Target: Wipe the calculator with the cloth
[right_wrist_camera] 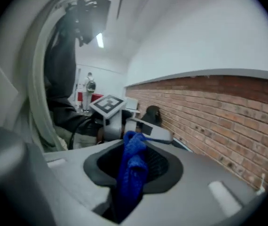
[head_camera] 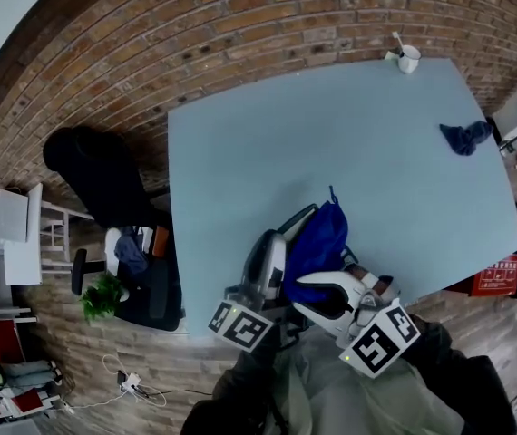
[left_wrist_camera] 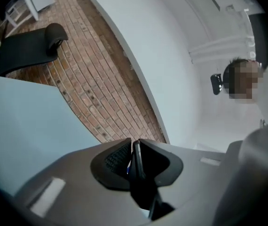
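Two marker cubes sit closest under the head camera, one on each gripper, at the near edge of the pale blue table [head_camera: 240,152]. The left gripper [left_wrist_camera: 133,144] has its jaws drawn narrow on the calculator [left_wrist_camera: 137,163], which shows edge-on as a thin dark slab pinched between the pads. The right gripper [right_wrist_camera: 135,142] is clamped on the blue cloth [right_wrist_camera: 131,168], which bunches up between its jaws and spills out past the tips.

From the head view, the cloth lies draped against the calculator and hides most of it. Only a curved dark edge of the calculator shows to the cloth's left. Whether the calculator touches the table cannot be told.

Well apart from both grippers, a white mug [head_camera: 409,59] with a stick in it stands at the table's far corner. A second, darker crumpled rag [head_camera: 465,138] lies near the right edge. Beyond the table runs a brick wall [head_camera: 240,25]. Off its left side stand a black chair [head_camera: 95,175], a small green plant [head_camera: 102,294] and a white shelf unit [head_camera: 14,238]. A red box [head_camera: 496,277] sits low by the table's right corner.
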Available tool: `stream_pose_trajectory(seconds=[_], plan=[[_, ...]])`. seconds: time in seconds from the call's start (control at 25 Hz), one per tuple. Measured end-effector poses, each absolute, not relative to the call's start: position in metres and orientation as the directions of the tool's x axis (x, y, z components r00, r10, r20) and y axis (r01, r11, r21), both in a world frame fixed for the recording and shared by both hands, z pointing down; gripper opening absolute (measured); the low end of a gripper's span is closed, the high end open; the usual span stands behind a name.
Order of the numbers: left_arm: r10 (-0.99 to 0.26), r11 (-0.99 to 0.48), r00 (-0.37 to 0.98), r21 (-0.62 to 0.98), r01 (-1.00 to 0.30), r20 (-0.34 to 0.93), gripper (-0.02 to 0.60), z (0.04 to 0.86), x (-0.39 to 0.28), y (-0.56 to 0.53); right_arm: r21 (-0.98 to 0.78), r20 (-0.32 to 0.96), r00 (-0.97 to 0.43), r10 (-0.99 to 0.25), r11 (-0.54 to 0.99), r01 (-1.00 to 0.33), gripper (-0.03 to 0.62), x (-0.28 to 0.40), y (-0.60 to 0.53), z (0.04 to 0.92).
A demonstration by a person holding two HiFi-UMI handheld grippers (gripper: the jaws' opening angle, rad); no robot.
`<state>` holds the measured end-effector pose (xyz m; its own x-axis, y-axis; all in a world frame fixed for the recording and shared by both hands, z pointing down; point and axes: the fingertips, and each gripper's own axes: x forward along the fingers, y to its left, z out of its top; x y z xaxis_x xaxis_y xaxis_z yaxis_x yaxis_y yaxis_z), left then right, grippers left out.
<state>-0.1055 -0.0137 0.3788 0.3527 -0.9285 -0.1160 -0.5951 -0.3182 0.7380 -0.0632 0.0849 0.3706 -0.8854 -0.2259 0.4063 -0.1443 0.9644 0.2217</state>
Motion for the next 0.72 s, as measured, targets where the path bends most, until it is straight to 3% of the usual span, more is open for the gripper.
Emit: stream_pose_trajectory(seconds=[0.12,0.32,0.56,0.72], plan=[[-0.924,-0.336,0.352,0.748,-0.573,-0.145,0.057,0.377,-0.114,-0.005,0.151,0.375,-0.904,-0.204,0.976,-0.158,0.103,-0.043,0.074,0.374],[-0.886,-0.416,0.424,0.73,-0.542,-0.19,0.058,0.371,-0.097,0.005,0.116,0.32,-0.826,-0.463,0.885,-0.451,0.106,-0.012,0.003,0.374],[-0.89,-0.397,0.426,0.736,-0.548,-0.163,0.057,0.378,-0.091,0.006,0.25,0.393,-0.86,-0.326,0.938,-0.242,0.106,-0.051,0.049,0.374],[-0.867,-0.44,0.464,0.716,-0.542,-0.182,0.057,0.371,-0.089,0.01,0.206,0.295,-0.8,-0.523,0.852,-0.481,0.106,-0.018,-0.011,0.371]])
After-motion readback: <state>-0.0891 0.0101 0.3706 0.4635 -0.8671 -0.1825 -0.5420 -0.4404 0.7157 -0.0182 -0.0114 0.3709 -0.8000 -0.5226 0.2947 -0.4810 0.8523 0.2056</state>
